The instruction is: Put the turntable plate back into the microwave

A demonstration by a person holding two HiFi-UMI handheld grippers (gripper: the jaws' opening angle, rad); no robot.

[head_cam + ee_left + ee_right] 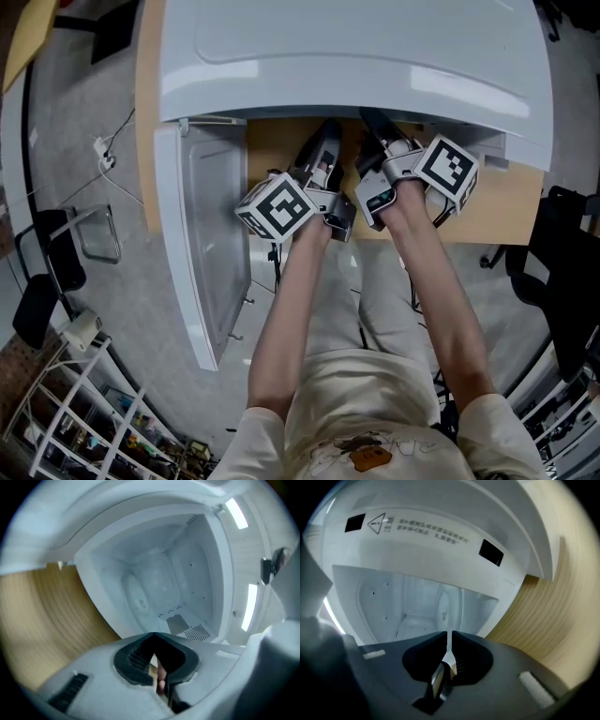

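The white microwave (347,56) stands on a wooden table (511,202) with its door (202,244) swung open to the left. Both grippers point into the opening, and their tips pass under the microwave's top edge in the head view. My left gripper (153,634) is shut with nothing in it. My right gripper (449,633) shows a thin slit between its jaws and nothing in that slit. Deep inside, a pale round disc (136,595) lies on the cavity floor (446,606). I cannot tell whether it is the glass plate or only the floor's recess.
The open door juts out past the table's left front. On the floor stand a black chair (52,272) at left, a white wire shelf (84,412) at lower left and dark furniture (562,272) at right. A cable (112,155) runs across the floor.
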